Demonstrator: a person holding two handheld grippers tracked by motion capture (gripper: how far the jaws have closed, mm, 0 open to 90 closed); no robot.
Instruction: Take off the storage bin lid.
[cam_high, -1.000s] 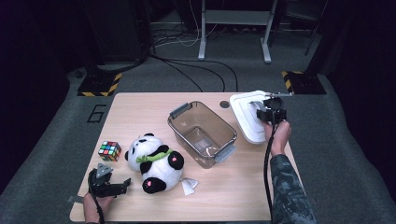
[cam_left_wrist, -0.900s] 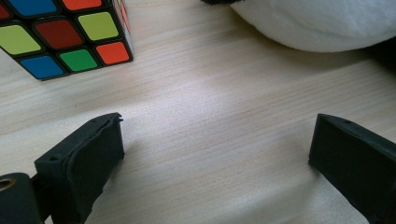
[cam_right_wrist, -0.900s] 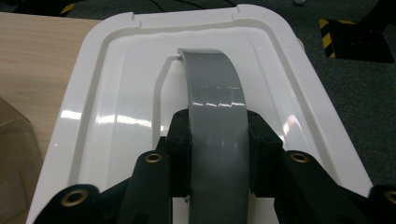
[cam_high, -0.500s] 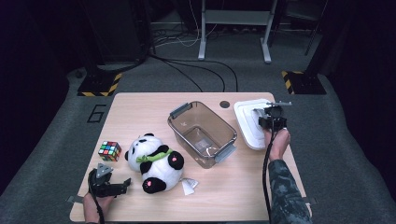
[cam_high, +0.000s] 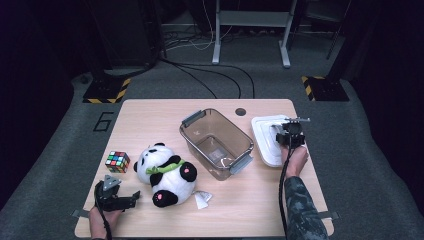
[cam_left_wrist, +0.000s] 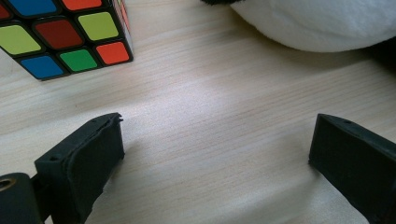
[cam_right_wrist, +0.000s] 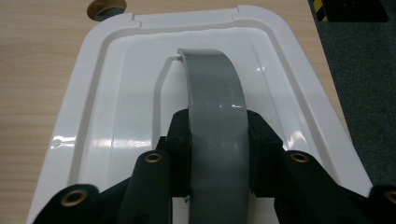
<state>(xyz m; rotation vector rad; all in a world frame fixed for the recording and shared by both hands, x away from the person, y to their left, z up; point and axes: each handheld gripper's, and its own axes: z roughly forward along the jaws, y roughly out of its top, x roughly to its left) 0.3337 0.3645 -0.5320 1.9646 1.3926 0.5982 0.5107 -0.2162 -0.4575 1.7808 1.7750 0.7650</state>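
The right gripper (cam_right_wrist: 219, 154) points down at the white lid (cam_high: 267, 145) near the table's (cam_high: 150, 112) right edge, fingers pinching its grey handle (cam_right_wrist: 215, 107). The handle's near end is hidden. The left gripper (cam_high: 122, 200) lies at the near left corner, fingers spread wide.

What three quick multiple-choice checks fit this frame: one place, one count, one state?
1. Where is the white lid? A left of the clear bin B right of the clear bin C inside it
2. How many cubes lie on the table? A one B two C three
3. What is the right tool doing? A open over the panda B shut on the lid's grey handle C open beside the cube

B: the lid lies right of the clear bin.
A: a single cube.
B: its jaws clamp the grey handle.
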